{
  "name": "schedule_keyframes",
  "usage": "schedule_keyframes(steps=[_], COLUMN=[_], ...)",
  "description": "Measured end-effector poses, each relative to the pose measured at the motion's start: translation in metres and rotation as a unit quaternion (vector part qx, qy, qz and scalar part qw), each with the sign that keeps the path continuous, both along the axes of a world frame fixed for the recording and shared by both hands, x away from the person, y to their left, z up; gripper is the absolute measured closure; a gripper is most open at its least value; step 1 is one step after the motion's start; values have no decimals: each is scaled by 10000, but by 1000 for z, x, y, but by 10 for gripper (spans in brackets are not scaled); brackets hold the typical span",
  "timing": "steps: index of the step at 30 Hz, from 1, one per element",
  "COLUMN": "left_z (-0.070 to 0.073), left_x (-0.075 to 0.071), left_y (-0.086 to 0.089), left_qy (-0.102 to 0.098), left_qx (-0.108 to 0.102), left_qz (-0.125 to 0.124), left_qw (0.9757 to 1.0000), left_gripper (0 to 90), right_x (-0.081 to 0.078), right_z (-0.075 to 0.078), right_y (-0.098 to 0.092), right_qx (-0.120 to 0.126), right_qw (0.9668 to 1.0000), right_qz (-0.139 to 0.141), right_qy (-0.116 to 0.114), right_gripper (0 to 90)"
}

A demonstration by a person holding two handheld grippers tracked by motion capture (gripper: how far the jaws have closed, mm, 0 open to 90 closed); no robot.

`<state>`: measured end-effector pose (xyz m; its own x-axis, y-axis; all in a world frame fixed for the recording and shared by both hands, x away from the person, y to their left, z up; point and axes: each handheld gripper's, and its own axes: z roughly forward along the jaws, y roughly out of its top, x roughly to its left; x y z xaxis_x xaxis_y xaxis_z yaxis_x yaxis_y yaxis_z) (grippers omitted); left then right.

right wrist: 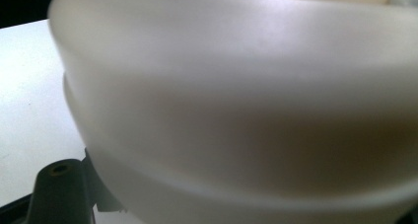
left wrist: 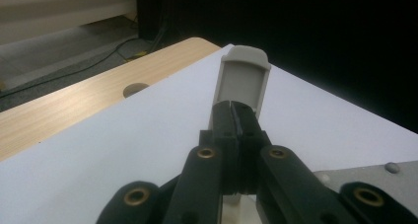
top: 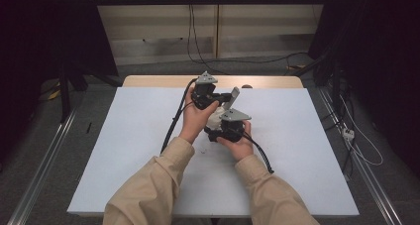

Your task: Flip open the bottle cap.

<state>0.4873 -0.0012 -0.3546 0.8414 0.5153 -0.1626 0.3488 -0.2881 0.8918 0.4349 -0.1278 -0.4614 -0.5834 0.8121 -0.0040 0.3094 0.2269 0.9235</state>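
Judging by looks, the pale plastic container (top: 217, 119) is light, stiff, slick (rounded body); left tool (left wrist: 235, 116) clenches its upright flap (left wrist: 243, 78), right tool (top: 224, 132) clamps the body.

High view above the white table (top: 124, 150) looking forward-down; both gripper views close-up, sharing the pale container (right wrist: 246, 110).

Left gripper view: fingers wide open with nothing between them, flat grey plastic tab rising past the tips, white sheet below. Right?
Not quite. In the left gripper view the left gripper has its fingers pressed shut around the flat grey plastic tab. The tab does rise past the tips, over the white sheet.
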Motion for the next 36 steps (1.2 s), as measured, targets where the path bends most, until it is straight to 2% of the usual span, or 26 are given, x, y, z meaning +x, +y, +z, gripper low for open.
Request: schedule_keyframes(steps=[36], left_z=[-6], left_x=[6], left_y=[-7], left_qy=[40], left_qx=[48], left_qz=[-57], left_qw=[10000], left_gripper=[900], right_x=[1], right_z=[0], right_y=[0], right_qx=[21], right_qw=[10000], right_qz=[10], right_qy=[26], right_gripper=[184])
